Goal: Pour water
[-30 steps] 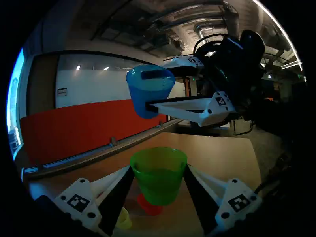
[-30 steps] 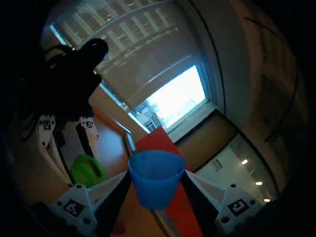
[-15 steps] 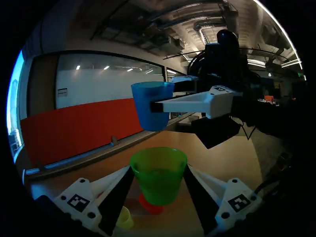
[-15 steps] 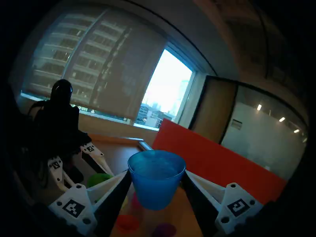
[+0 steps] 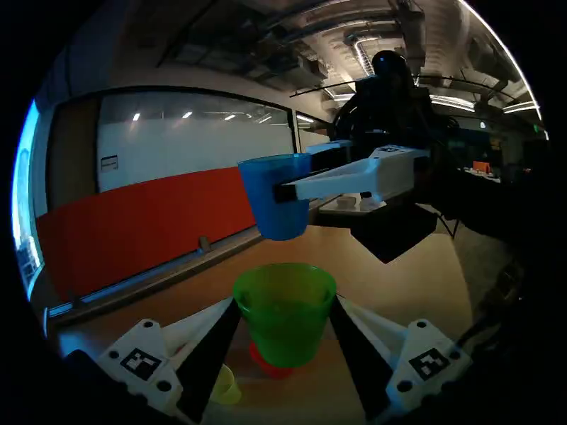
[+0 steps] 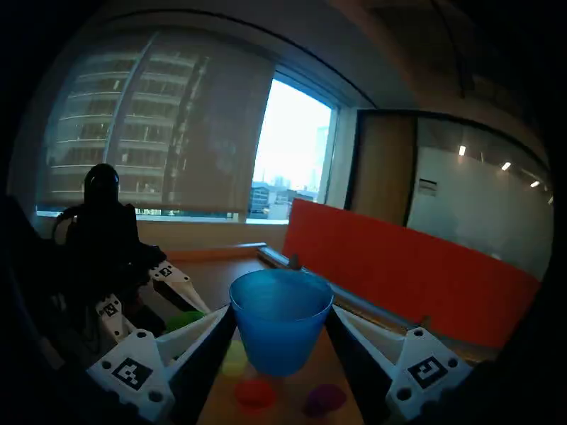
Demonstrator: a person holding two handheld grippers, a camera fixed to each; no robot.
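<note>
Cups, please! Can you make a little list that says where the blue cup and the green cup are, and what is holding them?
blue cup: held between the fingers of the right gripper, about upright, no water coming out
green cup: held between the fingers of the left gripper, upright
which is higher: the blue cup, up in the air above and beyond the green cup
underneath: wooden table with a small red thing and a small yellow thing on it
water inside: cannot tell for sure
</note>
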